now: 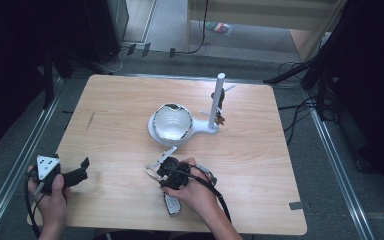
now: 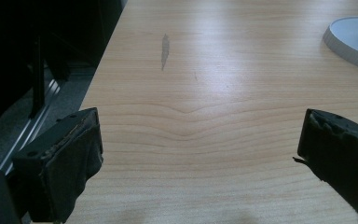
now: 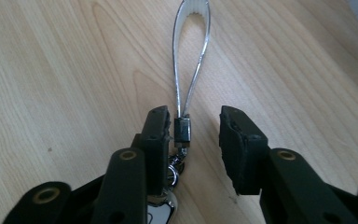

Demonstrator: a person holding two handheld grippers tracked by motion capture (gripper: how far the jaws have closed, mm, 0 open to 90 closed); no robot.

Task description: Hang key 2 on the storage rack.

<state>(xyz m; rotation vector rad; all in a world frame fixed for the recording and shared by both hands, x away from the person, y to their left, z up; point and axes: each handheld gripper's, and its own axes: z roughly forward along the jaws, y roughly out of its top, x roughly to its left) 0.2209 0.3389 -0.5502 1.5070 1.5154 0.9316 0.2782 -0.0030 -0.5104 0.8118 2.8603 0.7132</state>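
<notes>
Right gripper [image 3: 193, 135] half-closed astride the key strap [image 3: 191, 56], left pad touching the black clasp [image 3: 182, 130], right pad apart: no grip yet. Strap flat on the table [image 1: 260, 165], key fob [image 1: 172, 204] under the right hand [image 1: 192, 192]. Lifting and hanging on the stand [image 1: 215, 107] beside the bowl [image 1: 171, 122] probably left. Wrist low, jaws angled down. Left gripper [image 1: 75, 175] wide, empty, idle near the table's left edge.

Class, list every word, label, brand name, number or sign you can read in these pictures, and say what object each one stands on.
None: no readable text stands on anything.
key fob: any marking is too small and blurred to read.
strap loop: plain.
white stand: plain.
table: bare wood grain.
</notes>
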